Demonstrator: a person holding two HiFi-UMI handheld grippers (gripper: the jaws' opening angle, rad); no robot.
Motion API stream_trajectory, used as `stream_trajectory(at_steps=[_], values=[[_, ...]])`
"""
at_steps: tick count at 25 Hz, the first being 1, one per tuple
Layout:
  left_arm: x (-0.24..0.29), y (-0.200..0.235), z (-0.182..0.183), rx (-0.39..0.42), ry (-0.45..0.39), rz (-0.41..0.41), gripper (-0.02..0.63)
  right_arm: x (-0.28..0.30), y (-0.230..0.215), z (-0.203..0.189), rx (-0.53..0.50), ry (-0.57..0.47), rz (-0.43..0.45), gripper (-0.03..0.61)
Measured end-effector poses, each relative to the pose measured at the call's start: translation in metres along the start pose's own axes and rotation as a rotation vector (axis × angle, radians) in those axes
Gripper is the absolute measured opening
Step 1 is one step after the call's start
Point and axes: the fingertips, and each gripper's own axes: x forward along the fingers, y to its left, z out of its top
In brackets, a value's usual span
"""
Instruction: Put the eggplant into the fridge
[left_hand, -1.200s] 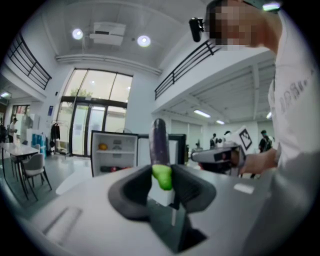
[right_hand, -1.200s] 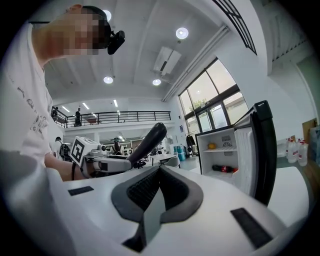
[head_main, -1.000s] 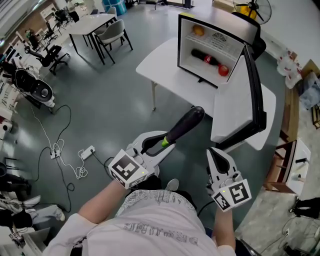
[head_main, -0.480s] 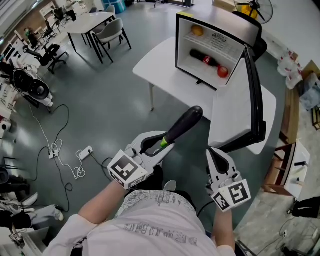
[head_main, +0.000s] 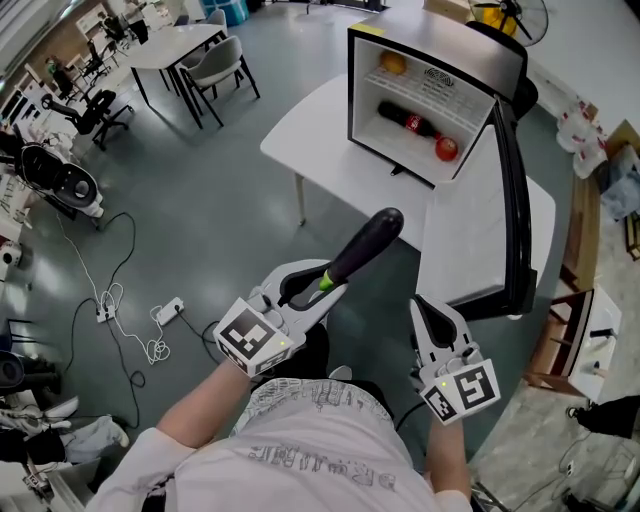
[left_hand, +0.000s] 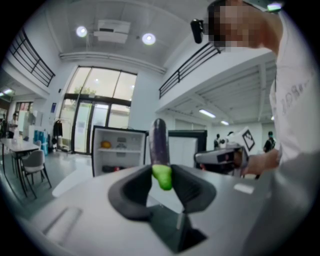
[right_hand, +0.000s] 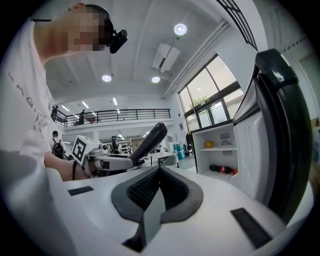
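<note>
My left gripper (head_main: 318, 284) is shut on the green stem end of a dark purple eggplant (head_main: 363, 243), which sticks out forward toward the fridge. In the left gripper view the eggplant (left_hand: 159, 142) stands up between the two dark pads. The small white fridge (head_main: 372, 95) sits on a white table with its door (head_main: 510, 170) swung wide to the right. Inside it lie an orange (head_main: 393, 62), a cola bottle (head_main: 409, 121) and a red fruit (head_main: 446, 148). My right gripper (head_main: 431, 318) is shut with nothing in it, just below the door's near edge.
The white table (head_main: 318, 148) carries the fridge; its legs stand on grey floor. Another table with chairs (head_main: 200, 55) is at the upper left. Cables and a power strip (head_main: 165, 310) lie on the floor to the left. A wooden shelf (head_main: 580, 340) stands at the right.
Both grippers and the eggplant have drawn a little closer to the fridge, which sits slightly nearer in the head view. Neither gripper's hold has changed.
</note>
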Motion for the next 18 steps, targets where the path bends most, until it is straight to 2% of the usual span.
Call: stream_trajectory(at_steps=[12,18], values=[[0.037,0.079,-0.008,-0.023,0.012,-0.027,0.127,0.078,-0.03,-0.007,0.023,0.026,-0.013,0.003],[0.06,0.125,-0.01,-0.027,0.021,-0.059,0.127,0.12,-0.059,-0.004,0.032,0.027,-0.059,0.003]])
